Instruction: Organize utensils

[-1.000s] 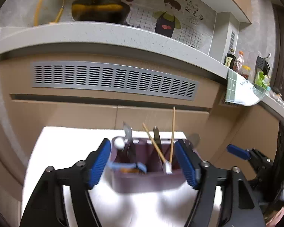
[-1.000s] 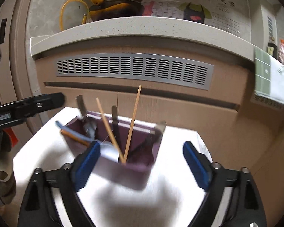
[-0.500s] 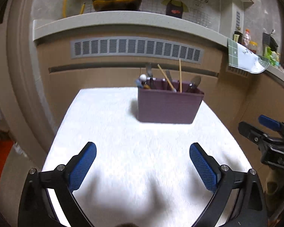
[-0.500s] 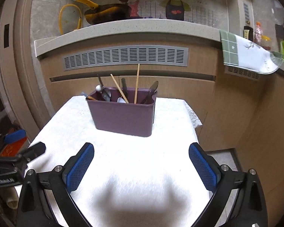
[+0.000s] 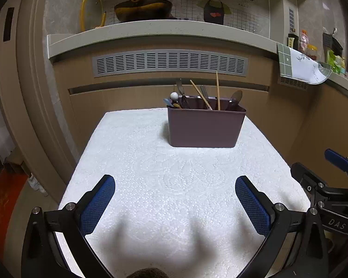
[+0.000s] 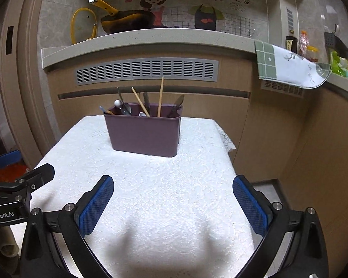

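purple holder upright, utensils inside, on cloth.

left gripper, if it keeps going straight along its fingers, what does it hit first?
Probably the white tablecloth: the left gripper points downward, jaws open and empty, having just opened. If its line runs shallower, the purple utensil holder comes first, slightly right of centre. Depth is unclear.

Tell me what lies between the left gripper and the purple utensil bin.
Nothing: in the left wrist view only bare white textured tablecloth stretches from the open left gripper to the purple plastic utensil bin.
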Motion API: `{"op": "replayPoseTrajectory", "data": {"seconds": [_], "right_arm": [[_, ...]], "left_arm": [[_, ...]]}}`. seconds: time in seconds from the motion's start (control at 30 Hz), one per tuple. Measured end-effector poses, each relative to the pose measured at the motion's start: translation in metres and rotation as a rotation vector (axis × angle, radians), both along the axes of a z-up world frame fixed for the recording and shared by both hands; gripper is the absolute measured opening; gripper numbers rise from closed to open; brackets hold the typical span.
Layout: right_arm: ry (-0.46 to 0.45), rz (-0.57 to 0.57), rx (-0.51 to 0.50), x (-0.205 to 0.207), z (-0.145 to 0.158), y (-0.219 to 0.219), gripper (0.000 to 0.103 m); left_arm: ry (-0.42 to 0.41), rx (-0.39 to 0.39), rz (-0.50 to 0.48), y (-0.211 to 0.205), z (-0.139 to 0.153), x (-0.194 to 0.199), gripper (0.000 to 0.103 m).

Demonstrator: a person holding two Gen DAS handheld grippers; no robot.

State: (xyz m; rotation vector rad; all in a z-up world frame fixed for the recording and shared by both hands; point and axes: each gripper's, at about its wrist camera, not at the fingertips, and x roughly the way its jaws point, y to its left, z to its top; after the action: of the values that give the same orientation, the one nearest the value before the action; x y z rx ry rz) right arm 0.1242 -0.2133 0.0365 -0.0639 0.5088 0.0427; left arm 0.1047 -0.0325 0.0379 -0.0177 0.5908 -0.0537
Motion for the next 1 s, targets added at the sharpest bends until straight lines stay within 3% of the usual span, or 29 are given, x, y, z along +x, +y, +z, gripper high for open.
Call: {"op": "replayPoseTrajectory", "data": {"seconds": [1.0], "right_arm": [[-0.015,0.002,-0.002,-0.0045,0.0024,-0.0028,0.102]], "left_arm": [[0.007,0.008,-0.009,-0.0022,-0.0015,-0.0024,0.103]]}}
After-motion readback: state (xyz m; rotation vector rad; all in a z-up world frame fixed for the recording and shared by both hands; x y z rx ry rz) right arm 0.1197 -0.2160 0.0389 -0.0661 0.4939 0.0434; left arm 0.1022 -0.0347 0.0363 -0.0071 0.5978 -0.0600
